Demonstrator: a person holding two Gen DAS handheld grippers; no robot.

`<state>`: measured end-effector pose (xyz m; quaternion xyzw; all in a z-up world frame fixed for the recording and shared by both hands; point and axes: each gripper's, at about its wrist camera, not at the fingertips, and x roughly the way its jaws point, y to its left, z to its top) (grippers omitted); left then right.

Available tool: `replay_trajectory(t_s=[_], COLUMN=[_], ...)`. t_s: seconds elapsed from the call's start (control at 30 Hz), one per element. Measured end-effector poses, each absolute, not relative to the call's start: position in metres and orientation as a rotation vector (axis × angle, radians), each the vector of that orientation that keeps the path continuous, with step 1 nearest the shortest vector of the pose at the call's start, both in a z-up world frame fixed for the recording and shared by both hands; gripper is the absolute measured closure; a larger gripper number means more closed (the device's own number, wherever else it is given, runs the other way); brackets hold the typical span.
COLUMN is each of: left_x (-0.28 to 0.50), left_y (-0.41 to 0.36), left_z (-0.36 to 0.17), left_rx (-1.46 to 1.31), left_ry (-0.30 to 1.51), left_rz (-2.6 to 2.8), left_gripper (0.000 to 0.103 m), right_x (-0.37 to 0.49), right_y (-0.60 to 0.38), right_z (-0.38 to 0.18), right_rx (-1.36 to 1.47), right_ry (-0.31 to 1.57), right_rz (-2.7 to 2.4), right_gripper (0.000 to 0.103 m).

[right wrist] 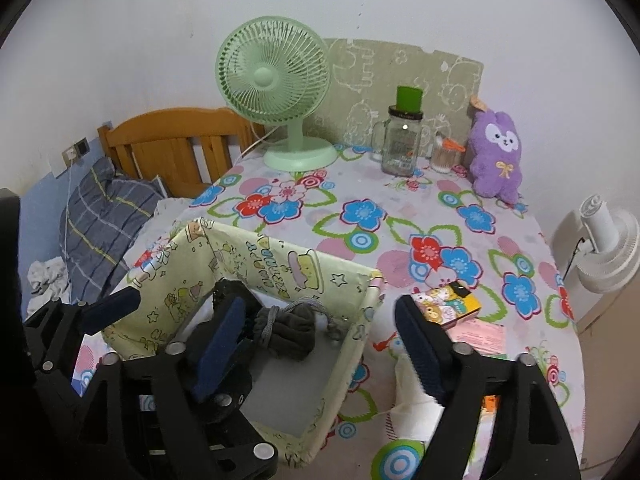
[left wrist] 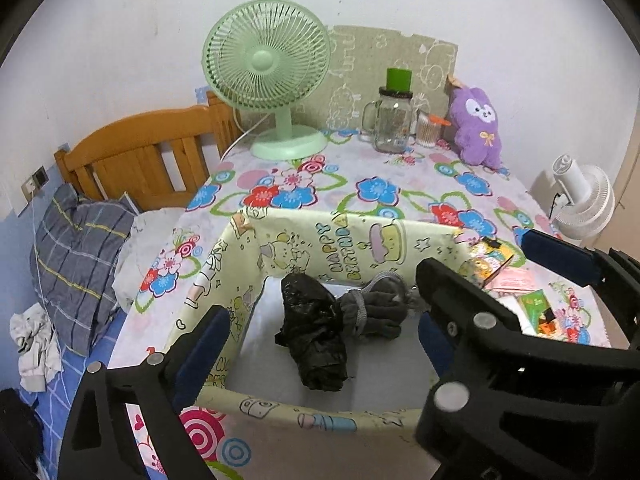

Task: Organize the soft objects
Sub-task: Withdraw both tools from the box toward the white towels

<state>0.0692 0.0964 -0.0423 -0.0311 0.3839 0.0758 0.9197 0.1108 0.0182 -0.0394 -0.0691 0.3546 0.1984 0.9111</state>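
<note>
The left gripper (left wrist: pixel 320 320) points forward and downward, its jaws standing wide apart with nothing pressed between the blue pads. The right gripper (right wrist: pixel 316 340) is angled down the same way just beside it on the right, jaws also spread and empty. The two sit close, nearly side by side.

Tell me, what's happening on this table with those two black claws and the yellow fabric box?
A person is tidying soft things with a hand-held claw in each hand. A black crumpled bundle and a grey drawstring pouch lie inside the yellow fabric box on the flowered tablecloth. The left claw and the right claw both stand open over the box, holding nothing. A purple plush toy sits at the far side of the table.
</note>
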Motion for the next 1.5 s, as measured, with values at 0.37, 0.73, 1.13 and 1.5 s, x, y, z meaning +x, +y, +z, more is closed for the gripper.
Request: replay_trajectory(t_s=[0.37,0.73,1.13,1.5], left_x=[0.052,0.038,0.029,0.027], left_y=[0.077,0.055,0.022,-0.012], left_z=[-0.019,-0.004,0.007,0.006], left_rx=[-0.037,-0.01,0.011,0.038], left_ry=[0.719,0.668,0.627,0.591], left_rz=[0.129,0.101,0.046,-0.013], left_gripper=[0.0,0.0,0.0,0.0], right_x=[0.088,0.069,0.052,0.042], right_y=[-0.005,-0.031,-0.068,-0.104], right_z=[-0.014,0.001,0.011,0.008], right_rx=[-0.125,-0.096,-0.06,-0.045], right_ry=[0.654,0.608,0.568,0.537], right_rz=[0.367,0.321,0.262,0.206], right_gripper=[0.01,0.009,0.007,0.007])
